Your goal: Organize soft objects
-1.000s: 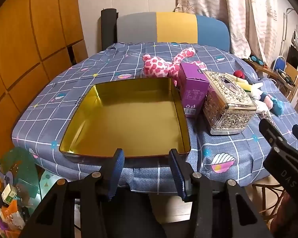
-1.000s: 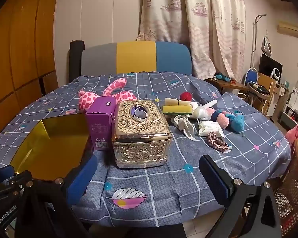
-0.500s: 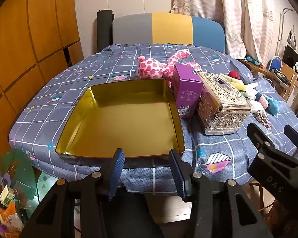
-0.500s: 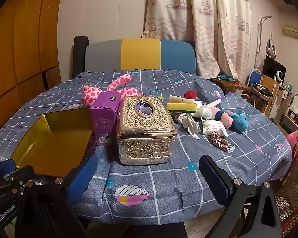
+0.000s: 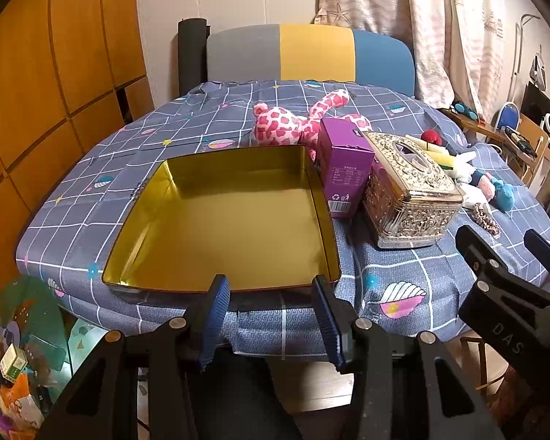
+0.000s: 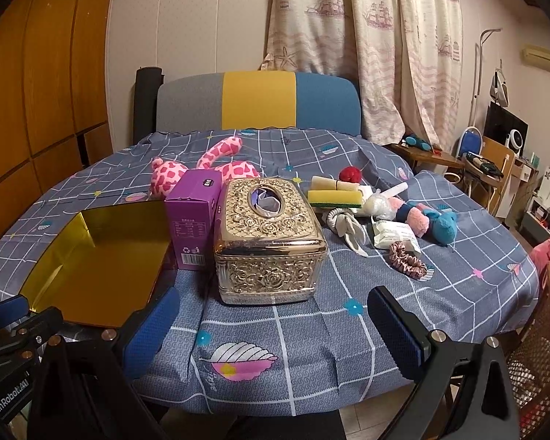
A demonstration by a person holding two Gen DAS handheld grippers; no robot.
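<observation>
An empty gold tray (image 5: 135,242) lies on the table's left part. My left gripper (image 5: 269,311) hovers at the tray's near rim, open with nothing between its fingers. Behind the tray lies a pink spotted plush (image 5: 286,124). My right gripper (image 6: 275,330) stands wide open and empty over the near table edge, in front of an ornate gold tissue box (image 6: 267,234). To the right of that box lie a yellow sponge (image 6: 335,198), a red ball (image 6: 351,174), a white cloth (image 6: 348,227), a blue and pink plush (image 6: 432,220) and a pink scrunchie (image 6: 407,259).
A purple carton (image 6: 194,216) stands between the tray and the tissue box. A white packet (image 6: 392,234) lies by the scrunchie. A grey, yellow and blue chair back (image 6: 256,101) stands behind the table. A wicker chair (image 6: 546,348) sits at the near right, and clutter (image 5: 7,366) lies on the floor at the left.
Both views have drifted only slightly. Neither gripper has opened, shut or taken hold of anything, and the objects on the table have not moved.
</observation>
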